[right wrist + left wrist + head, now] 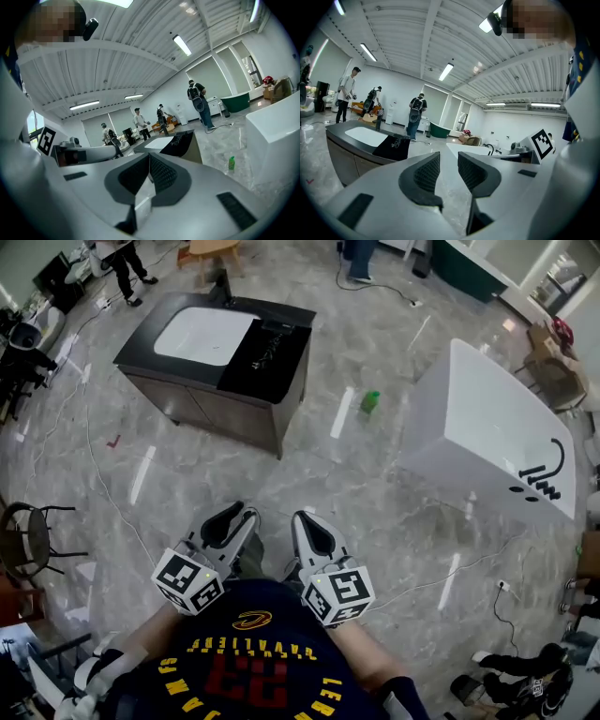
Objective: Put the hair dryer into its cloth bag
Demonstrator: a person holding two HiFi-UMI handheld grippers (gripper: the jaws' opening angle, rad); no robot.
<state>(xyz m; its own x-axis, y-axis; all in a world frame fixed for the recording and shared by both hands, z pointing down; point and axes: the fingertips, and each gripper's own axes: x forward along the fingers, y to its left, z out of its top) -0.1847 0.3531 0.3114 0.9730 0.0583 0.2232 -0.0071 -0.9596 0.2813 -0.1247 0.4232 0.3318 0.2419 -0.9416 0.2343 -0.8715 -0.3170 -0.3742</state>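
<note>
Across the floor stands a dark counter [187, 381]; a black cloth [265, 352] lies on its right part with a small dark thing on it that I cannot make out. The cloth [393, 146] also shows in the left gripper view. No hair dryer is plainly visible. I hold both grippers close to my body over the marble floor, far from the counter. My left gripper [228, 521] has its jaws apart with only floor between them [449, 163]. On my right gripper [314, 532] the pad tips meet with nothing in them [149, 160].
A white slab [202, 334] covers the counter's left part. A big white tub-like block [497, 427] with a black tap [546, 472] stands at right. A green bottle [370, 401] sits on the floor between them. Cables cross the floor; a chair [28, 535] is at left. People stand in the background.
</note>
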